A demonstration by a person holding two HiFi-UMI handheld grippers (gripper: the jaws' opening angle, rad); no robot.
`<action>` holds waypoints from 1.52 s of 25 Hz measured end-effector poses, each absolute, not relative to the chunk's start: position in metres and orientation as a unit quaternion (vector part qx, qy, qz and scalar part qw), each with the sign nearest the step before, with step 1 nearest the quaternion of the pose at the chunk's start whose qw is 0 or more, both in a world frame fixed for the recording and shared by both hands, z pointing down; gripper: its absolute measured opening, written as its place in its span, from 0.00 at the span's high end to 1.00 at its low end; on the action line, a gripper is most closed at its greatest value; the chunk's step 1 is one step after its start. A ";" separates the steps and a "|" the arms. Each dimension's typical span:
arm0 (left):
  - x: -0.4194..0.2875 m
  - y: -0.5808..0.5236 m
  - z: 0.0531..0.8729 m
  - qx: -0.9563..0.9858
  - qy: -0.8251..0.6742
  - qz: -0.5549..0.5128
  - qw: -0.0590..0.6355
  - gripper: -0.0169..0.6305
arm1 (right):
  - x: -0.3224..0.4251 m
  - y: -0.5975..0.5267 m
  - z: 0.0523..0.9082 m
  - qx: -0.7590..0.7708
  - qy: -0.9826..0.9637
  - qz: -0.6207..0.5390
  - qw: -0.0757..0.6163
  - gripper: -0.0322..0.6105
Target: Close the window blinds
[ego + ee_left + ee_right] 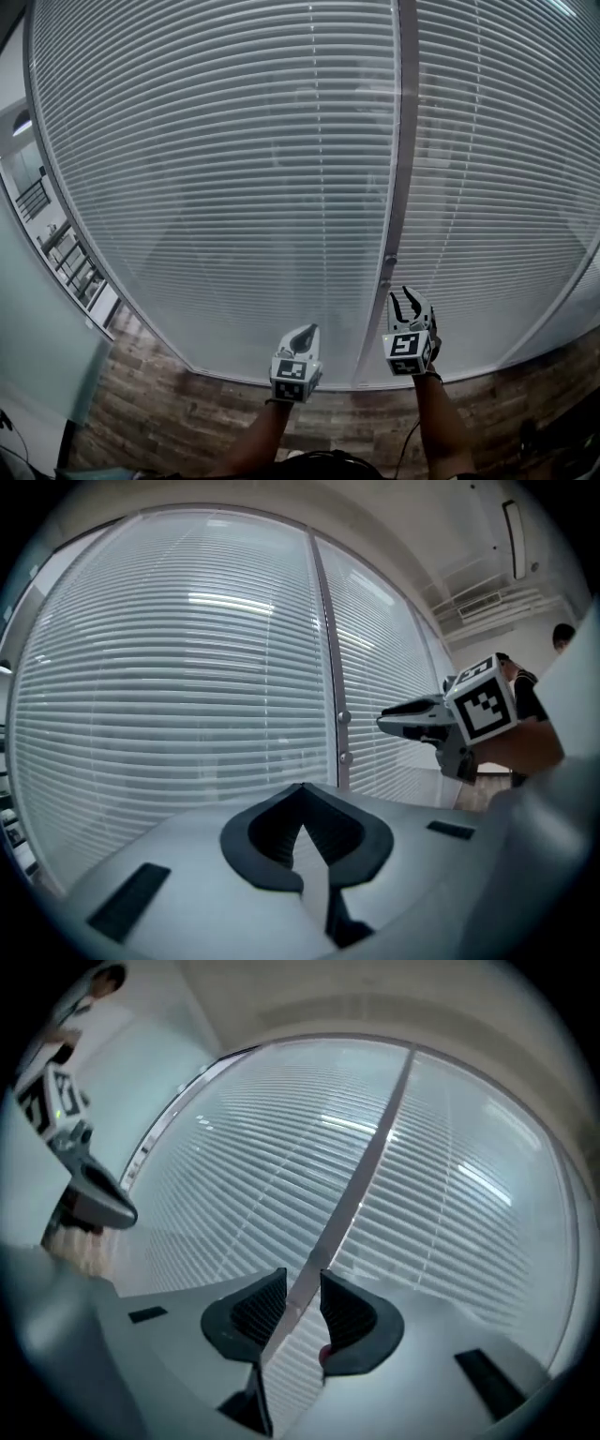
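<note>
White slatted blinds (225, 169) hang behind glass in two panels, split by a grey upright frame post (401, 141). Two small round knobs (388, 261) sit low on that post; they also show in the left gripper view as knobs (344, 718). My right gripper (405, 298) hovers just below and right of them, jaws apart with nothing between; in its own view the right gripper (302, 1277) frames the post (375, 1147) beyond. My left gripper (304, 332) is lower and to the left, in front of the left panel, and in its own view the left gripper (302, 789) has its tips together, empty.
A wood-look floor (187, 412) runs along the window's foot. A glass wall (37, 309) stands at the left, with railings (70, 258) beyond it. A ceiling light (514, 538) shows above the right panel. My right gripper's marker cube (483, 705) is close to the post.
</note>
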State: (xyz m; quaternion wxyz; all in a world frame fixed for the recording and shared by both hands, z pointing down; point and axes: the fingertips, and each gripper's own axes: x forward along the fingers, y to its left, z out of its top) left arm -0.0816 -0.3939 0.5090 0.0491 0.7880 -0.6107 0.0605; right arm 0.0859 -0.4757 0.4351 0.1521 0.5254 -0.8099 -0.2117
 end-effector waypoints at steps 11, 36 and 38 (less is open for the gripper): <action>-0.072 -0.374 0.499 0.766 -0.640 0.059 0.017 0.97 | 0.095 -0.414 0.472 0.545 -0.837 -0.027 0.039 0.95; -0.133 -0.156 0.528 0.784 -0.618 0.053 0.030 0.97 | 0.011 -0.178 0.513 0.550 -0.833 -0.021 0.059 0.95; -0.135 -0.132 0.534 0.788 -0.613 0.054 0.028 0.97 | 0.009 -0.153 0.531 0.555 -0.827 -0.039 0.077 0.95</action>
